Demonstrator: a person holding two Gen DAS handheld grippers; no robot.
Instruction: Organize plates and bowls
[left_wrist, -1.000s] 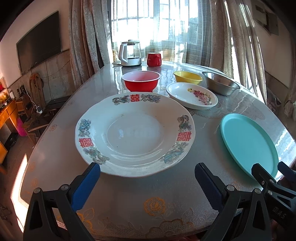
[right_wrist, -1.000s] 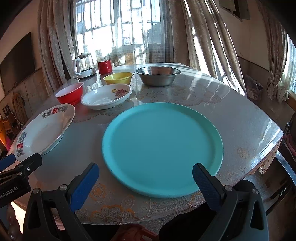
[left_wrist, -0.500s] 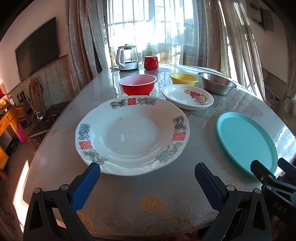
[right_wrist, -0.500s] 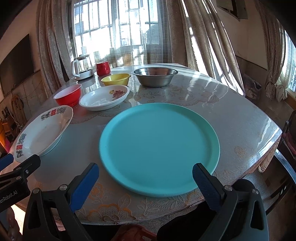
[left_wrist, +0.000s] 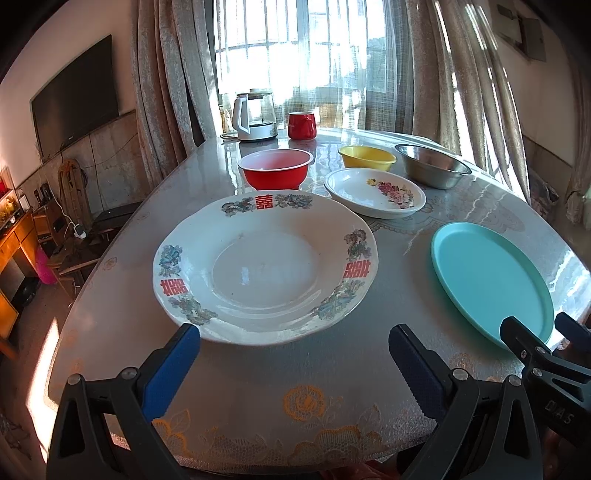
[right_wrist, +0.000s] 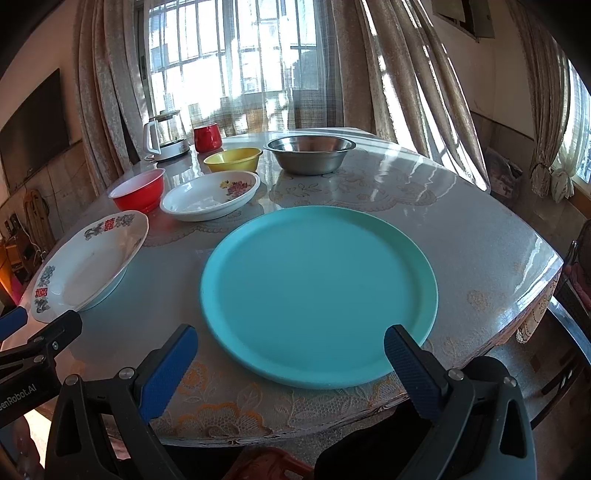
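Room: curtained window (right_wrist: 255, 66) behind the table, dark wall screen (left_wrist: 74, 96) on the left.
Table: round table (right_wrist: 461, 229) under a glossy floral cover, all the dishes resting on it.
Turquoise plate: turquoise plate (right_wrist: 317, 288) lies flat at the near right edge, directly ahead of the right gripper (right_wrist: 290, 356).
White patterned plate: deep white plate with red characters (left_wrist: 264, 266) sits at the near left, directly ahead of the left gripper (left_wrist: 293, 352).
Steel bowl: steel bowl (right_wrist: 310, 153) stands at the far right, well apart from the turquoise plate.
Flowered plate: small flowered plate (left_wrist: 375, 192) sits between the red bowl (left_wrist: 275, 171) and the steel bowl, just in front of the yellow bowl (left_wrist: 367, 157).
Kettle and mug: glass kettle (left_wrist: 255, 114) and red mug (left_wrist: 302, 125) stand at the far edge by the window.
Left gripper: jaws spread wide, holding nothing, just short of the white plate's near rim.
Right gripper: jaws spread wide, empty, flanking the turquoise plate's near rim without clasping it.
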